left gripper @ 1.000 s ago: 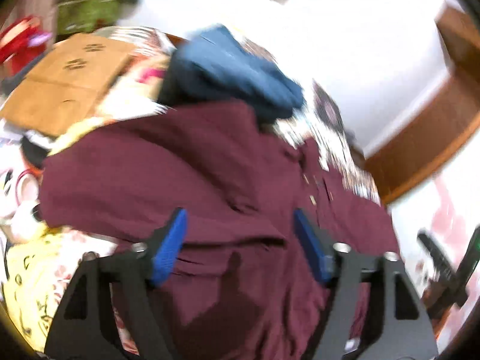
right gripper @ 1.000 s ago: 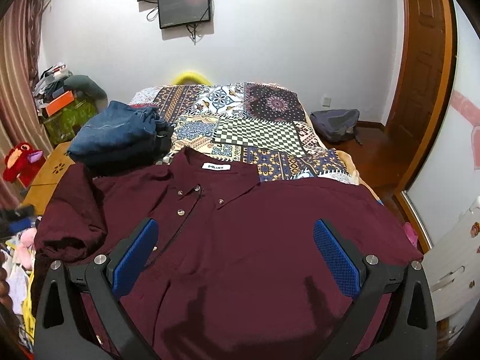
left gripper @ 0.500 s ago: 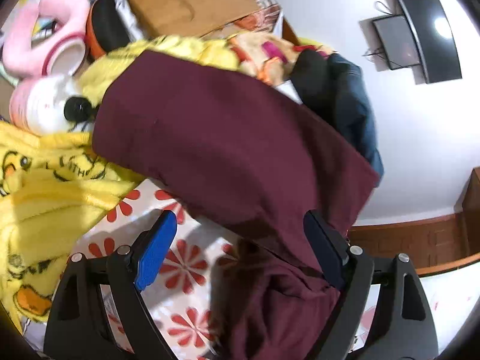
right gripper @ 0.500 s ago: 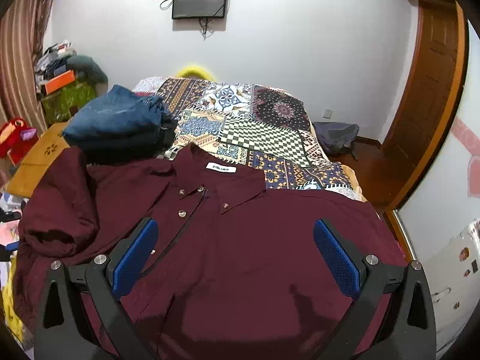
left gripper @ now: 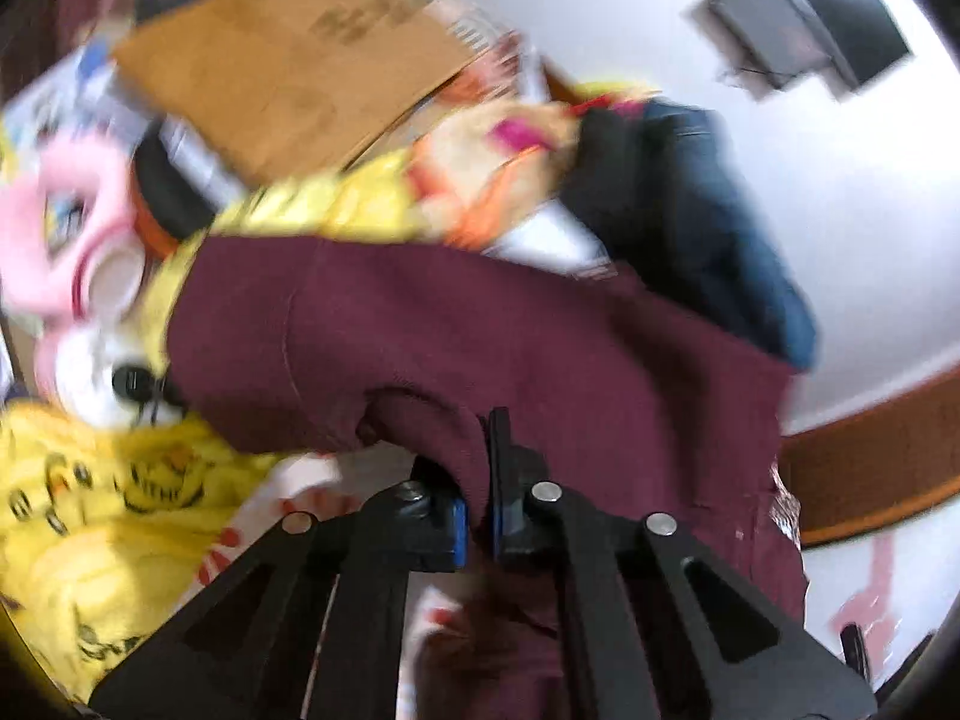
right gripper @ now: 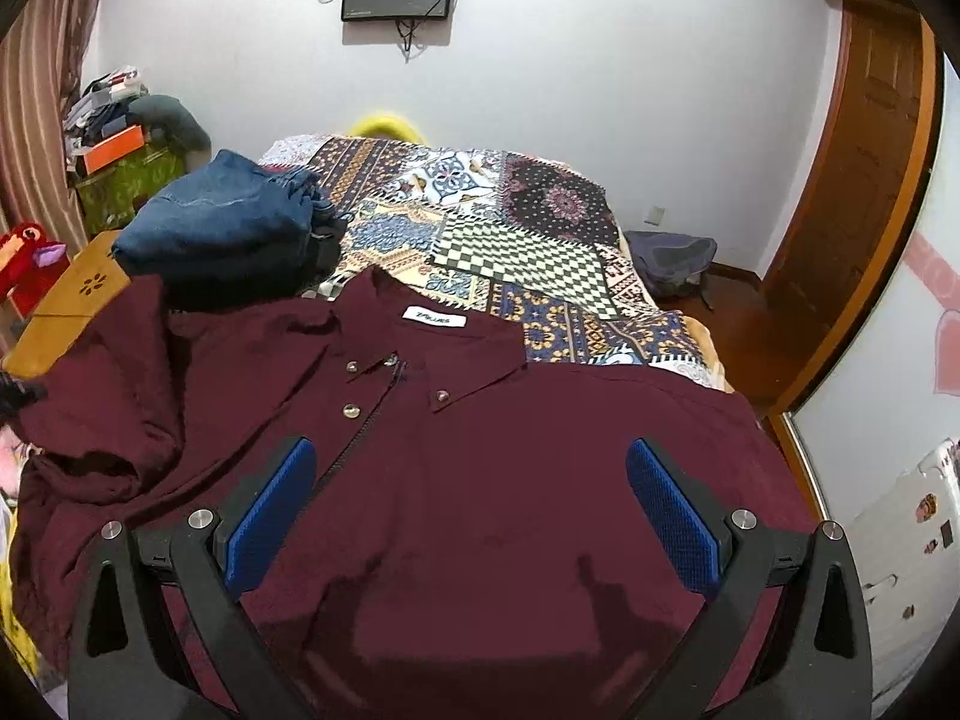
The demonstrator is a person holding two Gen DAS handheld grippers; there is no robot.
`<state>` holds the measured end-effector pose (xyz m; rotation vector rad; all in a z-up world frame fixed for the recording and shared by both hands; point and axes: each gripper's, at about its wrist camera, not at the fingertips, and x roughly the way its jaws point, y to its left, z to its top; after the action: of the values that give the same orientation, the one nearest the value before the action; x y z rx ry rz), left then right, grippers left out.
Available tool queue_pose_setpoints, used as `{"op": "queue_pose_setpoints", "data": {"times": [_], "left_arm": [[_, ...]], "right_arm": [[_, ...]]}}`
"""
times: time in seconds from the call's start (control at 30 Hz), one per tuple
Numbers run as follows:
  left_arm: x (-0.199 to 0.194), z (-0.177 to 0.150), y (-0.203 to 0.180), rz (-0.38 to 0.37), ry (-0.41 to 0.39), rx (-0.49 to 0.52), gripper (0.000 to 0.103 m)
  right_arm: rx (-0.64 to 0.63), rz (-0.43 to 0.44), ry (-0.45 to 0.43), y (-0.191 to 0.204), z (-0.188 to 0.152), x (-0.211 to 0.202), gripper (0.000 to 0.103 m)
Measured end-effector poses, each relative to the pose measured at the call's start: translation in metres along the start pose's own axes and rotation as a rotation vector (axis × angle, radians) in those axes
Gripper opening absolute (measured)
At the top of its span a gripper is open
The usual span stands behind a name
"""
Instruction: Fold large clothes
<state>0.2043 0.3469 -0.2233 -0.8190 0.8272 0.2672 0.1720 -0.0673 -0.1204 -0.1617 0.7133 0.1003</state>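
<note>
A large maroon button-up shirt (right gripper: 510, 480) lies front-up across the near end of the bed, collar toward the far wall. Its left sleeve (right gripper: 90, 420) is bunched at the bed's left edge. My left gripper (left gripper: 477, 516) is shut on a fold of that maroon sleeve (left gripper: 420, 348), the cloth pinched between the blue pads. My right gripper (right gripper: 468, 504) is open and empty, hovering over the middle of the shirt's chest.
Folded blue jeans (right gripper: 222, 222) sit on the patchwork bedspread (right gripper: 516, 240) beside the shirt's left shoulder. Left of the bed are a yellow duck-print blanket (left gripper: 90, 510), pink plush toys (left gripper: 66, 240) and a cardboard box (left gripper: 288, 66). A wooden door (right gripper: 864, 180) stands at right.
My left gripper closed from open onto the edge of the maroon sleeve. My right gripper stayed open and shifted slightly over the shirt.
</note>
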Motion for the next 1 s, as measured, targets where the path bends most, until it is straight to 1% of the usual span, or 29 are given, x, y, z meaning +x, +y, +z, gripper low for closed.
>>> {"op": "queue_pose_setpoints", "data": {"times": [0.13,0.2,0.23,0.3,0.37,0.4,0.43,0.5,0.57,0.67,0.73,0.77,0.8,0.87,0.93,1.0], "left_arm": [[-0.048,0.010,-0.074,-0.039,-0.123,0.182,0.003],[-0.065,0.012,-0.112,-0.066,-0.173,0.253,0.003],[-0.075,0.012,-0.138,-0.093,-0.197,0.298,0.003],[-0.085,0.007,-0.180,-0.135,-0.223,0.380,0.003],[-0.087,-0.001,-0.222,-0.170,-0.233,0.464,0.003],[-0.086,-0.009,-0.246,-0.193,-0.228,0.510,0.003],[-0.084,-0.015,-0.262,-0.210,-0.220,0.540,0.003],[-0.074,-0.035,-0.299,-0.239,-0.190,0.615,0.003],[-0.055,-0.062,-0.336,-0.259,-0.138,0.692,0.003],[-0.022,-0.103,-0.369,-0.257,-0.048,0.739,0.003],[0.000,-0.129,-0.381,-0.239,0.018,0.783,0.003],[0.015,-0.147,-0.388,-0.229,0.071,0.818,0.003],[0.023,-0.158,-0.392,-0.226,0.102,0.836,0.003],[0.046,-0.184,-0.399,-0.231,0.206,0.895,0.003],[0.054,-0.211,-0.396,-0.226,0.282,0.951,0.004],[0.059,-0.231,-0.392,-0.207,0.348,1.004,0.005]], "right_arm": [[0.033,0.015,-0.013,-0.011,0.000,-0.004,0.103],[0.047,0.025,-0.018,-0.018,-0.001,-0.006,0.103],[0.052,0.028,-0.022,-0.022,-0.001,-0.006,0.103],[0.065,0.032,-0.027,-0.029,-0.002,-0.008,0.103],[0.092,0.040,-0.028,-0.040,-0.004,-0.010,0.103],[0.109,0.044,-0.026,-0.047,-0.005,-0.010,0.103],[0.125,0.046,-0.024,-0.053,-0.006,-0.011,0.103],[0.157,0.045,-0.019,-0.066,-0.009,-0.012,0.103],[0.184,0.050,-0.012,-0.080,-0.013,-0.012,0.103],[0.207,0.060,0.012,-0.096,-0.020,-0.010,0.103],[0.213,0.052,0.030,-0.104,-0.027,-0.007,0.103],[0.215,0.049,0.037,-0.107,-0.030,-0.006,0.103],[0.216,0.047,0.045,-0.109,-0.032,-0.005,0.103],[0.220,0.047,0.062,-0.112,-0.036,-0.003,0.103],[0.225,0.053,0.076,-0.115,-0.038,-0.001,0.103],[0.231,0.061,0.084,-0.116,-0.038,0.001,0.103]]}}
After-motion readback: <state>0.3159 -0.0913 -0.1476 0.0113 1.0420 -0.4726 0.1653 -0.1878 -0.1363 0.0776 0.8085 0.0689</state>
